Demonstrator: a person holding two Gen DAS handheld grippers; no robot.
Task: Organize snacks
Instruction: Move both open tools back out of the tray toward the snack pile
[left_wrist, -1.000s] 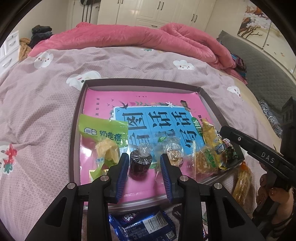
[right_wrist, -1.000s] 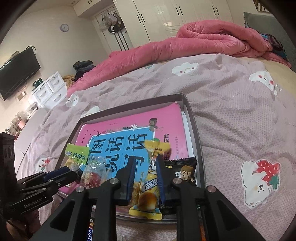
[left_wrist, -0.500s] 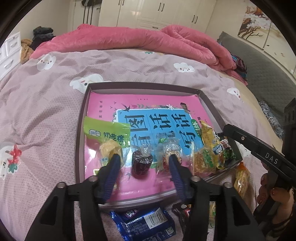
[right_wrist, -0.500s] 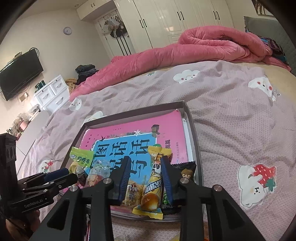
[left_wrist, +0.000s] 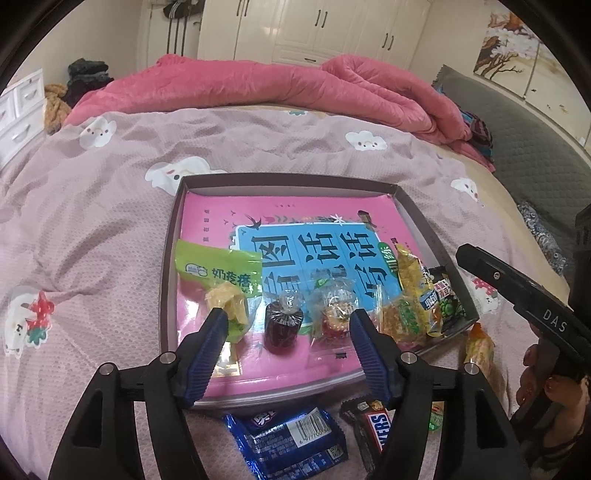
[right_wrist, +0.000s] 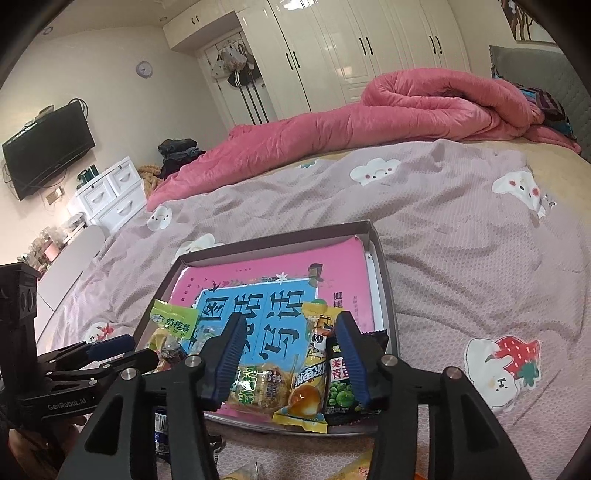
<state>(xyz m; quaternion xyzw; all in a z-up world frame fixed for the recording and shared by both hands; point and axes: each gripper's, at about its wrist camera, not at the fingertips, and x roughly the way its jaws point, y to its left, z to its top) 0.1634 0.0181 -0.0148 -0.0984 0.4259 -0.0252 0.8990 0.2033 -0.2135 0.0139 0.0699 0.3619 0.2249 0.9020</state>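
In the left wrist view, the left gripper (left_wrist: 288, 325) fills the bottom of the frame, its jaws opening and standing well apart with nothing pressed by the pads. Below them, at the bottom edge, a blue packet (left_wrist: 291, 439) and a Snickers bar (left_wrist: 373, 424) lie on the bedspread (left_wrist: 92, 229), outside the tray (left_wrist: 168, 266). Between the fingertips, a little farther in, a dark jelly cup (left_wrist: 282, 325) stands on the tray, free of both pads. Just left of it sits a yellow candy (left_wrist: 227, 306), with a green packet (left_wrist: 216, 269) behind it; just right lies a clear-wrapped sweet (left_wrist: 334, 306). At right centre a cluster of yellow and green bags crowds the tray's right corner, and an orange packet (left_wrist: 478, 347) lies on the bedspread just outside it. A pink book (left_wrist: 295, 210) lines the tray floor. A hand (left_wrist: 546, 384) holds the right gripper at the right edge of the frame.

In the right wrist view, the right gripper (right_wrist: 291, 332) is at bottom centre, its jaws also opening, apart, clamping nothing. Between them lies a yellow snack bag (right_wrist: 312, 369), touching neither pad. A crisp bag (right_wrist: 255, 384) lies left of it, a green pea bag (right_wrist: 341, 391) right of it, all at the tray's near edge. The left gripper shows at lower left.

Farther up in both views a pink quilt (left_wrist: 277, 88) lies heaped across the bed, with white wardrobes (right_wrist: 351, 48) behind.
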